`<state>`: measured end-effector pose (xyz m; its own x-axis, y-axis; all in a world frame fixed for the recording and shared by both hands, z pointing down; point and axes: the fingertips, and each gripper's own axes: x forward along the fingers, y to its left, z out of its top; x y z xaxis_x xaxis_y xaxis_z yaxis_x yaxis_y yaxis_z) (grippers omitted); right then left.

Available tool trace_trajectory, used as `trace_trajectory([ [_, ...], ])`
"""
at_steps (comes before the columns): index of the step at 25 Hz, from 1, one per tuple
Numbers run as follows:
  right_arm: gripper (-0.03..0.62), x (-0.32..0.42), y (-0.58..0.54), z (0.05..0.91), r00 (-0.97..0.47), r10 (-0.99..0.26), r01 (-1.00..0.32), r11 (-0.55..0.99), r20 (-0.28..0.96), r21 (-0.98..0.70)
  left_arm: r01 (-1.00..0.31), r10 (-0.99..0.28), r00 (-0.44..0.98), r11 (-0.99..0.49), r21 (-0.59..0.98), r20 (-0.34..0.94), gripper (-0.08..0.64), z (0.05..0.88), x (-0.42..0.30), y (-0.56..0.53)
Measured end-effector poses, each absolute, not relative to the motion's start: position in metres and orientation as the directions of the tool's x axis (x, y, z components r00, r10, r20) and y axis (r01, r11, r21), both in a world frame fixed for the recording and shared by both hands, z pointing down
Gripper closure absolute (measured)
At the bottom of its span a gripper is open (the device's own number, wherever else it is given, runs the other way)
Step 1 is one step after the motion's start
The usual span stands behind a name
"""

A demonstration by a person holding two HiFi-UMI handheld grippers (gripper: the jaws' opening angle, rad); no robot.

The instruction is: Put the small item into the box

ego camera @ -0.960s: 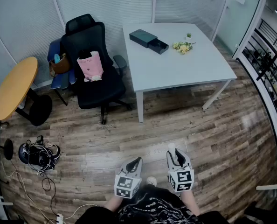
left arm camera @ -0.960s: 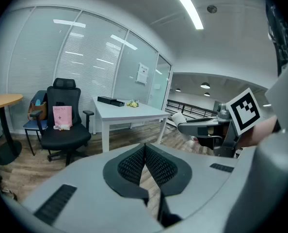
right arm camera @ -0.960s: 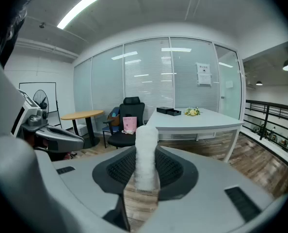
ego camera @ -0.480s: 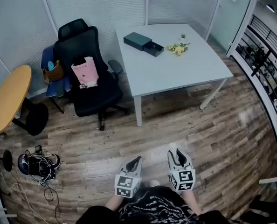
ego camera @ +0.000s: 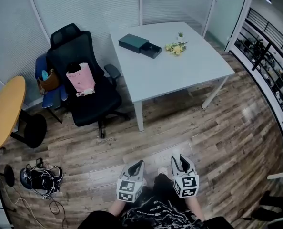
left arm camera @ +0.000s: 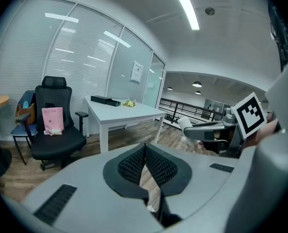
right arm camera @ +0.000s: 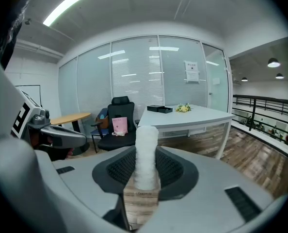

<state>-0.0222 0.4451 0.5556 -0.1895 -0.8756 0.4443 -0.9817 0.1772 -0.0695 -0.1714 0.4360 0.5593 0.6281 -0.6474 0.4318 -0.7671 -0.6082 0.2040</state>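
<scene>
A dark flat box (ego camera: pixel 134 42) with its drawer (ego camera: pixel 151 50) pulled out lies at the far side of the white table (ego camera: pixel 179 73); the right gripper view has it small and distant as the box (right arm camera: pixel 159 109). My right gripper (ego camera: pixel 180 159) is held low by my body, shut on a white fuzzy cylinder (right arm camera: pixel 146 154) that stands up between its pads. My left gripper (ego camera: pixel 137 165) is beside it, its jaws together with nothing between them; the left gripper view has that left gripper (left arm camera: pixel 145 155) pointed toward the table (left arm camera: pixel 124 111). Both grippers are well short of the table.
A small bunch of yellow flowers (ego camera: pixel 175 47) lies right of the box. A black office chair (ego camera: pixel 82 78) with a pink bag (ego camera: pixel 80 79) stands left of the table. A round wooden table (ego camera: pixel 5 111) and cables (ego camera: pixel 41 175) are at the left, a railing (ego camera: pixel 270 61) at the right.
The table, chair and floor have slid left and down in the head view as the view turned. Both grippers keep their place and grip.
</scene>
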Motion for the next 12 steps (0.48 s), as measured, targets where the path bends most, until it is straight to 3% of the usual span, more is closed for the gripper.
trace_trajectory([
  [12,0.459,0.016,0.353,0.571,-0.275,-0.838,-0.957,0.286,0.471,-0.049,-0.816,-0.675,0.559,-0.552,0.173,0.481,0.54,0.57,-0.132,0.365],
])
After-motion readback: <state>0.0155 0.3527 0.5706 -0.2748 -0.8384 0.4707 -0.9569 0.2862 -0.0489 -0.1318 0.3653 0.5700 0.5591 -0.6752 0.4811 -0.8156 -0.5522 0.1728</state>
